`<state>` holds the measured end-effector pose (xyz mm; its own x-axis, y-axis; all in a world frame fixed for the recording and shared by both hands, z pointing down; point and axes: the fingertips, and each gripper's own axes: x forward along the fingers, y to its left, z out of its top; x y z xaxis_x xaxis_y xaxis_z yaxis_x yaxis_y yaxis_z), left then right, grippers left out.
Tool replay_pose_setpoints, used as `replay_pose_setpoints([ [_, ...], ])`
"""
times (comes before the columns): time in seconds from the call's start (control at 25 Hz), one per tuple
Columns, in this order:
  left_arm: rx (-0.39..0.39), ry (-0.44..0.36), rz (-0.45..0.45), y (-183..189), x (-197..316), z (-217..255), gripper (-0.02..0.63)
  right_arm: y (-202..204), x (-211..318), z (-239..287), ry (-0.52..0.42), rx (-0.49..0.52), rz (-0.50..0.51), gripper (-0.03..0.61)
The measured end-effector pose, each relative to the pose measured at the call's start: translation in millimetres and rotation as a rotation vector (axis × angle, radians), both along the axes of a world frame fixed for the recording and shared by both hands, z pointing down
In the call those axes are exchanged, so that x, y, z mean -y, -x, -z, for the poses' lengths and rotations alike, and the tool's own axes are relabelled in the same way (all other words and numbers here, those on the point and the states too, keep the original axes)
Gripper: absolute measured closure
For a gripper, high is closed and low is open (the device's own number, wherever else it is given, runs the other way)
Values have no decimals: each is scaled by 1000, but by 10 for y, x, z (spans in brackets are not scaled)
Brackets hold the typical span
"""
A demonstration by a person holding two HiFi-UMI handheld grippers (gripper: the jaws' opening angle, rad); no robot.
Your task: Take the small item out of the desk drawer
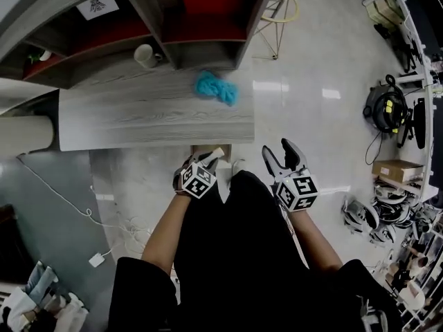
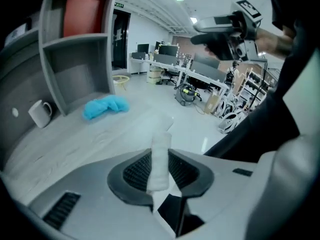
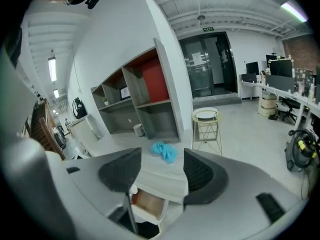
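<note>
I can't tell what the small white item (image 2: 161, 151) pinched in my left tongs (image 2: 160, 171) is, and its near end vanishes between the pads. In the head view the drawer (image 1: 205, 148) sits mostly behind those tongs. The shelf unit (image 1: 208, 50) is cut off on its far side, its label (image 1: 97, 5) too small to read.

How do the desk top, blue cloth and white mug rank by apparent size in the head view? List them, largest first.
1. desk top, by far the largest
2. blue cloth
3. white mug, somewhat smaller than the cloth; both sit on the desk, so distance hardly matters.
</note>
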<state>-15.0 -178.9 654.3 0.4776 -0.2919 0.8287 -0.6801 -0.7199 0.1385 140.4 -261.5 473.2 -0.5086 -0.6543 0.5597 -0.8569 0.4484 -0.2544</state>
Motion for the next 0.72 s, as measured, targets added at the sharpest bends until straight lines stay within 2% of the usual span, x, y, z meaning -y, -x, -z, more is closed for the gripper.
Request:
replay_pose_setpoints([
  [0.32,-154,-119,171,514,297,1012,514,581,222,471,-116,-31,57,330],
  [0.6,-334,-213,360,932,604,1911,514,774,354,788,-144,16,-11,331],
  [0.72,-365,-307,406,1104,790,2400,514,845,453,945,-160,50,-51,334],
])
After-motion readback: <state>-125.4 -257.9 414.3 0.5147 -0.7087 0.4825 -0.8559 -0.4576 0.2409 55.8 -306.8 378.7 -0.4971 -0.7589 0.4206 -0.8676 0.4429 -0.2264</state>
